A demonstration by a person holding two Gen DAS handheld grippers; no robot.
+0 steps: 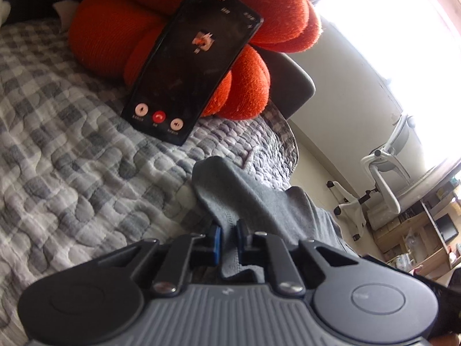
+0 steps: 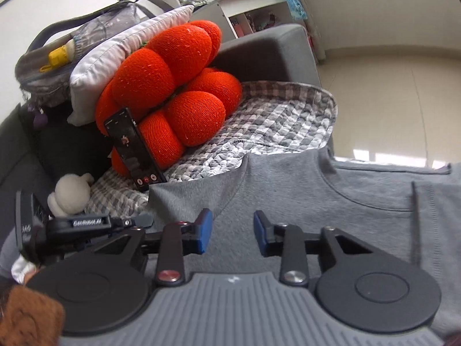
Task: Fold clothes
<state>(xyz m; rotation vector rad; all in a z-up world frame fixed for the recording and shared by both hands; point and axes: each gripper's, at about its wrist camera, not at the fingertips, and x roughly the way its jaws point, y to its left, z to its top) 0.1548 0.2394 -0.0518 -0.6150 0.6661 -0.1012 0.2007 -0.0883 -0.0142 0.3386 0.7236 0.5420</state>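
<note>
Left gripper [image 1: 229,238]: blue pads pinched tight on a fold of the grey sweatshirt [image 1: 259,201], which runs ahead of the jaws and drapes off to the right. Checked quilt [image 1: 72,150] lies to the left of this gripper and ahead of it. Phone [image 1: 191,63], screen lit, stands well ahead, leaning on the orange cushion [image 1: 115,34] behind it. White office chair [image 1: 383,178] far right.

Right gripper [image 2: 232,235]: jaws partly apart, over the sweatshirt [image 2: 288,190]; cannot tell whether the pads touch the cloth. Neckline sits just ahead and right. The left gripper [image 2: 86,225] shows just beside it on the left, a small white soft toy [image 2: 72,193] beyond that. Phone [image 2: 132,150] and cushion [image 2: 178,86] ahead-left; quilt [image 2: 273,124] ahead.
</note>
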